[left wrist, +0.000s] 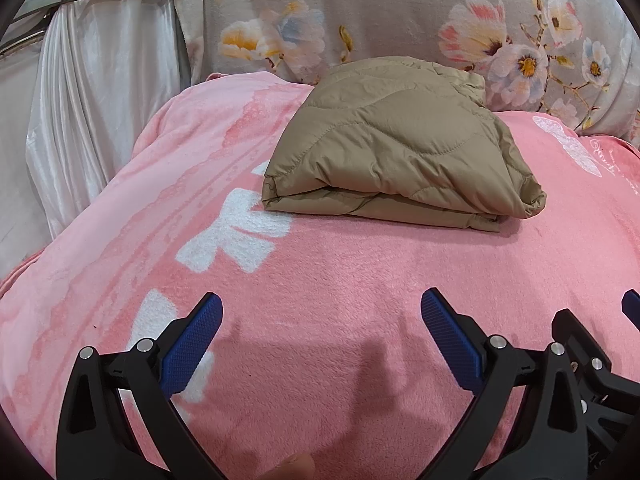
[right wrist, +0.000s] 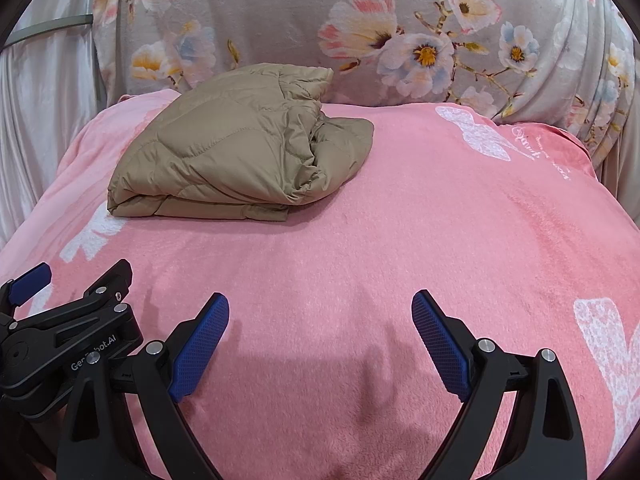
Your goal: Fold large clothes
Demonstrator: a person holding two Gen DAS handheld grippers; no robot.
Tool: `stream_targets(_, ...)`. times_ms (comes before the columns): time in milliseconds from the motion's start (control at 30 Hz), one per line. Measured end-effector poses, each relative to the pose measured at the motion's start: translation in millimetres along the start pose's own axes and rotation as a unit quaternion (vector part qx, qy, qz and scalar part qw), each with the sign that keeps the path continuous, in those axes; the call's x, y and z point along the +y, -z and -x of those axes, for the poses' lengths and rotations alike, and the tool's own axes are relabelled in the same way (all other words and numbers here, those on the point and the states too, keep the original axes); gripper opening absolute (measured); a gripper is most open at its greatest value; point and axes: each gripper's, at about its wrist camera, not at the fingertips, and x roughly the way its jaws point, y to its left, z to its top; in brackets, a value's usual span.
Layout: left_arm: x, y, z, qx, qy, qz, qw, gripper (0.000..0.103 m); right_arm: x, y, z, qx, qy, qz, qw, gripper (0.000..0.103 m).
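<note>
Hand-held grippers [left wrist: 322,320] [right wrist: 320,322] agape, jacket [left wrist: 396,148] folded.

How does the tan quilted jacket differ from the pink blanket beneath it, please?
The tan quilted jacket is folded into a compact, puffy bundle; the pink blanket lies spread flat. The jacket is plain and stitched in curves; the blanket is fleecy with white prints. Both are soft textiles.

both wrist views low, side by side, facing jacket [left wrist: 400,148]
</note>
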Motion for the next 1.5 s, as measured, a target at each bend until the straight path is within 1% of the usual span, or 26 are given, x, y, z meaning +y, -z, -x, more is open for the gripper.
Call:
stream_targets(1333,0.8,0.9,-0.9,-0.002,-0.004,-0.004,1.0,0.097,-2.0,0.2,-0.7,0.0,0.0,0.003,1.0,0.09)
stream_targets(1500,7.2,0.6,-1.6,-0.001,-0.004,-0.006,1.0,0.096,-2.0,0.1,-0.3,0.0,0.001,0.003,1.0,0.09)
